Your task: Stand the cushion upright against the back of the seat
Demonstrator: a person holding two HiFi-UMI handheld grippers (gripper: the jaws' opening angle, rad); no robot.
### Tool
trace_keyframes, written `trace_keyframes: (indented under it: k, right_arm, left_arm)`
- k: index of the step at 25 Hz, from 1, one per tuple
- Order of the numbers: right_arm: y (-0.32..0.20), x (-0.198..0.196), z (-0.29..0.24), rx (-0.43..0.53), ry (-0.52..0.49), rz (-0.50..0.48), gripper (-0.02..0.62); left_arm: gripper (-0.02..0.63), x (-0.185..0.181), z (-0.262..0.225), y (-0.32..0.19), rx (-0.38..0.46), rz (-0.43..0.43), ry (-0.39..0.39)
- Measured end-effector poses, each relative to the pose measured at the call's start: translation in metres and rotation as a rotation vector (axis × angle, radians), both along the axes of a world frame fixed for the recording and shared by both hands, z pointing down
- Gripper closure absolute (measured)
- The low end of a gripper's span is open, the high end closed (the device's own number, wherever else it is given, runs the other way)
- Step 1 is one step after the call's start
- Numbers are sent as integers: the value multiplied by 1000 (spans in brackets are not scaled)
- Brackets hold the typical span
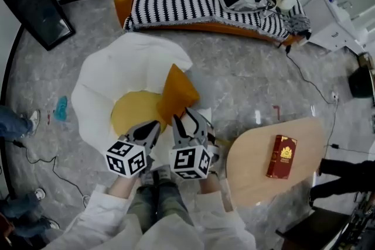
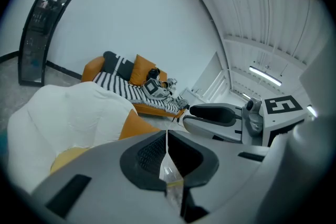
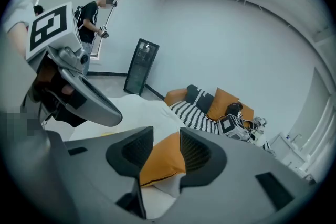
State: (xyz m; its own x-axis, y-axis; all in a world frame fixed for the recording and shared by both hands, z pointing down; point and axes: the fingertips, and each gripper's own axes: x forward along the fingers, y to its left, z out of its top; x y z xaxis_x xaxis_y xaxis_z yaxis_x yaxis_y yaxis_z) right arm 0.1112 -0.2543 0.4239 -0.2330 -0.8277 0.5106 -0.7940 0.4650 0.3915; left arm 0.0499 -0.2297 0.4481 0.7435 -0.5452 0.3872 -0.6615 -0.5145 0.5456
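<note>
Pinching the orange cushion (image 1: 176, 92) by its lower corner, the right gripper (image 1: 186, 120) holds it tilted over the white seat (image 1: 117, 67), not yet leaned against the back. The left gripper (image 1: 154, 126) is pressed together, empty.

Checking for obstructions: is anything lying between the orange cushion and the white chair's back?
Nothing visible. The cushion, pinched in the right tongs, tilts over the yellow seat; the chair's white back behind it is bare.

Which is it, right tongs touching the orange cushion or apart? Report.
Cannot tell. In the right gripper view the right tongs stand parted with the orange cushion seen between them, but no view shows contact or a gap plainly.
</note>
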Motion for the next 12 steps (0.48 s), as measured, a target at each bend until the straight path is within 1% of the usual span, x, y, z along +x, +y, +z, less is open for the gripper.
trace_keyframes:
  k: [3,8,10,12]
  right_arm:
    - [18,-10,-19,-12,-55,5,434]
    - [43,-15,-53,-38,-119,12,443]
    - [53,-17,-69,-39,-153,28,462]
    - [63,-19,-85,-32,-205,49,510]
  left_arm:
    - [597,-3,-24,12,30,30,-12]
    - [597,0,-67,26,126,81,-68]
    - [597,1,-83,36,138,105,-75]
    - [597,3,-98,48,153,128,-82]
